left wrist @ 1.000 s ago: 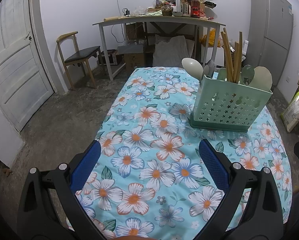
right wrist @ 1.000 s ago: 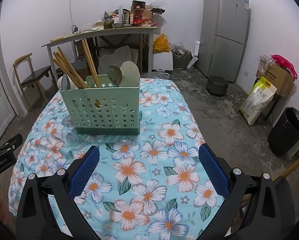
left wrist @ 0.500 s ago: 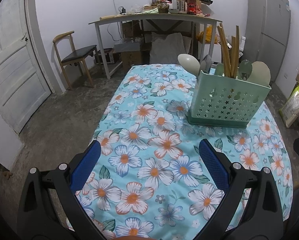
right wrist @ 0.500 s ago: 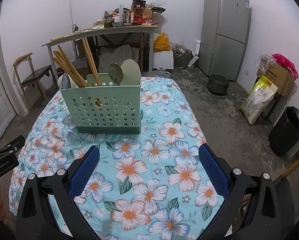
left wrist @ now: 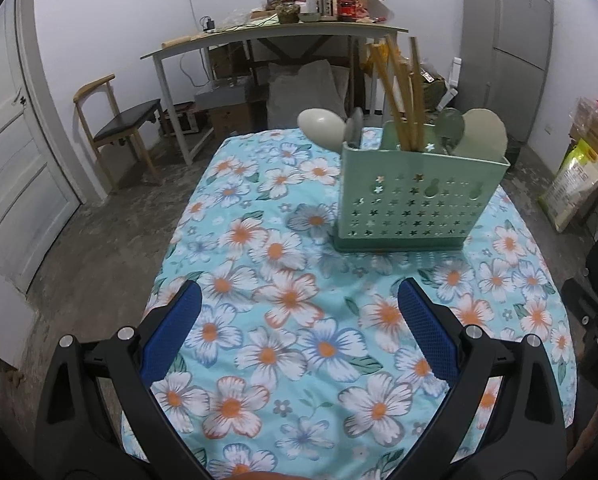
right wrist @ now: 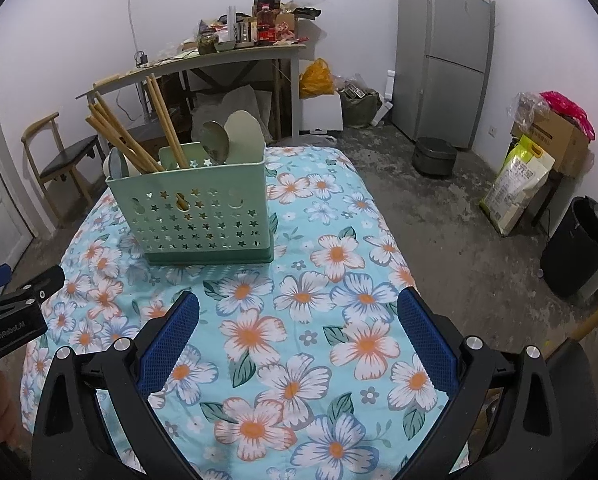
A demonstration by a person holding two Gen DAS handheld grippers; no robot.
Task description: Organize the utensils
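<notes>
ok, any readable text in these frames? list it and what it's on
"GenRobot.AI": on the left gripper body, seen in the right wrist view.
"DA", cut off at the frame edge: on the right gripper's body in the left wrist view.
Fridge label, sack print, bottle labels: too small to read.

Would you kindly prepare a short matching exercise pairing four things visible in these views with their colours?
Things:
1. utensil holder
2. chopsticks
3. right gripper pads
4. bin

Colours:
A. black
B. pale green
C. blue
D. tan wood

Pairs: 1-B, 2-D, 3-C, 4-A
</notes>
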